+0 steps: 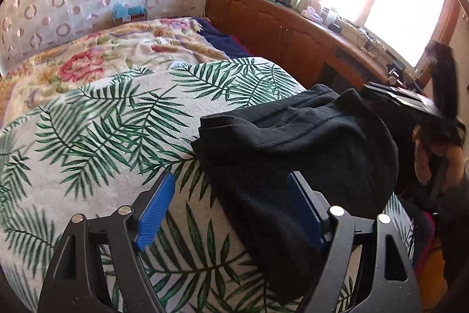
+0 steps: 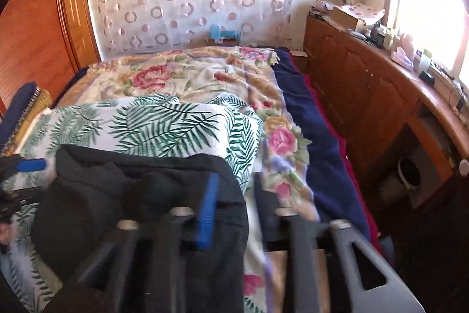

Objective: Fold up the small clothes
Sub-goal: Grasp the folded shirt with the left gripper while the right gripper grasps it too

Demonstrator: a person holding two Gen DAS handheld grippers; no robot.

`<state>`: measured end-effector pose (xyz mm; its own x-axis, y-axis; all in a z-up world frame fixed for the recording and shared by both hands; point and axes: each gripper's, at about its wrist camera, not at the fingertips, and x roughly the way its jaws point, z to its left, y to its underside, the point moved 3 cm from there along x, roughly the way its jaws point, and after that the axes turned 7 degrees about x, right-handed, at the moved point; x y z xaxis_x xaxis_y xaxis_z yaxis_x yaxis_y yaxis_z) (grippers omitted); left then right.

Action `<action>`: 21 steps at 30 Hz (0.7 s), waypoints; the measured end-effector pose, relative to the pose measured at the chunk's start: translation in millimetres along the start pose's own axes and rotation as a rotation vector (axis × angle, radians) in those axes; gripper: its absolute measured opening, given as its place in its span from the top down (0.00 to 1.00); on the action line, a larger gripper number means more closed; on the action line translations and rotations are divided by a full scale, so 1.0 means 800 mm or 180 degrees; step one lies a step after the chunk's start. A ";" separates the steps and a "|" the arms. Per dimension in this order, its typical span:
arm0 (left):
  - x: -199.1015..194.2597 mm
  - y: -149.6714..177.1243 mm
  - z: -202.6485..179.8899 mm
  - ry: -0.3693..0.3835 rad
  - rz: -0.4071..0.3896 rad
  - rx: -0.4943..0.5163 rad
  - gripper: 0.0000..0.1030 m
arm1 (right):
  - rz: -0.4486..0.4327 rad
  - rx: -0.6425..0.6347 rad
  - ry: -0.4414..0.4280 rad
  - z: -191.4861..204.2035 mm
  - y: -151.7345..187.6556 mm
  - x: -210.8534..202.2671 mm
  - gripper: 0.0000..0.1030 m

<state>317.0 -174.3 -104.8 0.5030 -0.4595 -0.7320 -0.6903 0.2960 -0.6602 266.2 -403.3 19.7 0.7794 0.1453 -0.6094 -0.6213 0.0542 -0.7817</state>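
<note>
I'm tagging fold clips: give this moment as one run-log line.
left gripper: open, empty | right gripper: open, empty | black garment: folded on leaf-print cover

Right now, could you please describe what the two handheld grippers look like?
Both look alike. The left gripper has black angular plastic linkage arms with cut-out slots, silver round pivot pins and ribbed blue pads lining its fingers. The right gripper, blurred, shows the same dark frame, silver pins and a blue pad.

Bed (image 2: 307, 119) under a floral blanket (image 2: 176, 78), navy cover (image 2: 310, 134) along its window-side edge, palm-leaf sheet (image 1: 111, 119) spread over the near part, black garment (image 1: 293, 143) lying on the sheet, bunched and partly folded
</note>
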 end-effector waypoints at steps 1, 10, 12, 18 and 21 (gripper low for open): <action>0.003 0.000 0.002 0.0021 0.0015 -0.0041 0.34 | 0.0008 0.0032 -0.0065 0.000 0.008 -0.001 0.48; 0.031 -0.002 -0.001 0.0287 0.0158 -0.0249 0.42 | 0.0294 0.0032 -0.0209 -0.007 0.053 0.016 0.44; 0.035 -0.003 -0.001 0.0418 0.0164 -0.0316 0.60 | 0.0272 0.0073 -0.0228 -0.012 0.051 0.015 0.44; 0.017 -0.011 -0.010 0.0373 0.0041 -0.0208 0.85 | 0.0226 0.0050 -0.0247 -0.015 0.047 0.004 0.44; -0.030 -0.021 -0.016 0.0405 -0.0232 -0.0201 0.85 | 0.0173 0.0011 -0.0256 -0.004 0.053 -0.002 0.44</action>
<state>309.9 -179.0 -73.8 0.4858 -0.5816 -0.6525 -0.6876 0.2066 -0.6961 238.6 -404.3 -12.7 0.7355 0.2269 -0.6383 -0.6630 0.0475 -0.7471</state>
